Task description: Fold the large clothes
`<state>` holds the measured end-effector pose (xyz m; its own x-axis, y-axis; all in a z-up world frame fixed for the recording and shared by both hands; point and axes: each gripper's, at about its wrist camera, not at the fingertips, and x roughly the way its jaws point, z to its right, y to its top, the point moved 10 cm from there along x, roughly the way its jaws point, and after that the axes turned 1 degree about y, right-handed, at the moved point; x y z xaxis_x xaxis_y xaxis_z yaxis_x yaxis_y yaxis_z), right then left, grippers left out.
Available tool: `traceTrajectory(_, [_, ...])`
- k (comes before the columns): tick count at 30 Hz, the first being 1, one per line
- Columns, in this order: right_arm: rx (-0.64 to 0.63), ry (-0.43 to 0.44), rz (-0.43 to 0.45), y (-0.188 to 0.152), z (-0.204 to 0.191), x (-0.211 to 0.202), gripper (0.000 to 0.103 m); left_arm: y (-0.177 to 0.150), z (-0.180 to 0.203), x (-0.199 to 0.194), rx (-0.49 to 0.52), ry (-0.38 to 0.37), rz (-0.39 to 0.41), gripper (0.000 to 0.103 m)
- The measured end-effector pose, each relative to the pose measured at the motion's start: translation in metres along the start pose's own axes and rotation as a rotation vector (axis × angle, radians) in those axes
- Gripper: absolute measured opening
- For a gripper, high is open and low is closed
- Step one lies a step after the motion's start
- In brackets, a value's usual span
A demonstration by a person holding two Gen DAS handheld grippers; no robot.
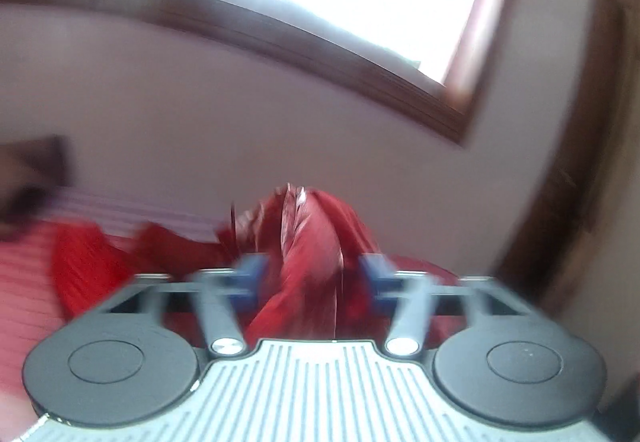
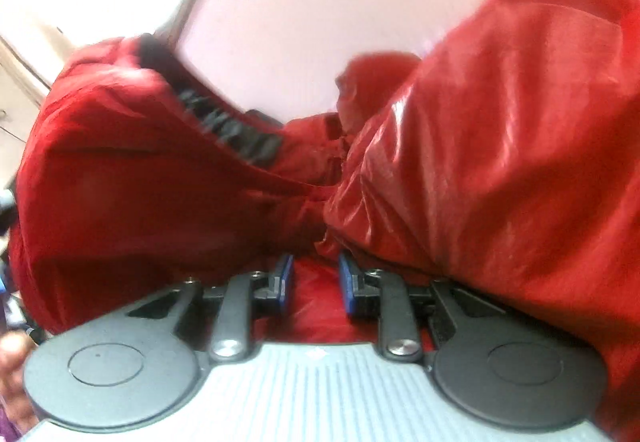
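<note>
Right gripper [image 2: 313, 284] pinches the red jacket [image 2: 500, 130], which bunches just beyond its jaws; left gripper [image 1: 310, 280] stands spread around a loose fold. Regrasp a hem before drawing flat.

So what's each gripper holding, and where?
Right gripper pinches a fold of the red jacket; left gripper is open, fabric between its pads unpressed.

both wrist views look forward, close over the same red garment [image 1: 308, 242].
</note>
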<state>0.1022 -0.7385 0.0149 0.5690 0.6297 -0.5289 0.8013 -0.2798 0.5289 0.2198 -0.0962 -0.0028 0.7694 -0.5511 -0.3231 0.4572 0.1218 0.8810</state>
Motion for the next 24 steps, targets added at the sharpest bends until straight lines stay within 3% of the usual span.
traceTrajectory(1, [-0.001, -0.009, 0.001, -0.002, -0.003, 0.003, 0.023, 0.008, -0.022, -0.013, -0.035, 0.031, 0.030, 0.100])
traceTrajectory(3, [-0.008, -0.019, 0.005, -0.003, -0.004, 0.005, 0.023, 0.019, -0.062, -0.034, -0.071, 0.102, 0.058, 0.103])
traceTrajectory(6, [-0.010, -0.023, 0.009, 0.000, -0.005, 0.012, 0.023, 0.011, -0.122, -0.048, -0.106, 0.206, -0.003, 0.103])
traceTrajectory(10, [-0.036, -0.051, 0.006, 0.000, -0.003, 0.015, 0.023, -0.029, -0.188, -0.043, -0.244, 0.218, -0.130, 0.103])
traceTrajectory(13, [-0.041, -0.062, 0.005, -0.001, -0.007, 0.019, 0.023, -0.066, -0.215, -0.025, -0.288, 0.126, -0.249, 0.103])
traceTrajectory(17, [-0.057, -0.077, -0.004, -0.001, -0.014, 0.025, 0.023, -0.117, -0.217, 0.006, -0.355, -0.075, -0.385, 0.103])
traceTrajectory(20, [-0.068, -0.086, -0.010, -0.001, -0.012, 0.030, 0.023, -0.133, -0.203, 0.025, -0.369, -0.258, -0.397, 0.103])
traceTrajectory(21, [-0.076, -0.089, -0.012, -0.001, -0.011, 0.033, 0.023, -0.135, -0.192, 0.031, -0.336, -0.280, -0.400, 0.103])
traceTrajectory(23, [-0.092, -0.093, -0.008, -0.003, -0.011, 0.034, 0.023, -0.140, -0.175, 0.042, -0.295, -0.256, -0.402, 0.101])
traceTrajectory(24, [-0.099, -0.097, -0.006, -0.004, -0.011, 0.035, 0.023, -0.140, -0.169, 0.046, -0.303, -0.238, -0.385, 0.092])
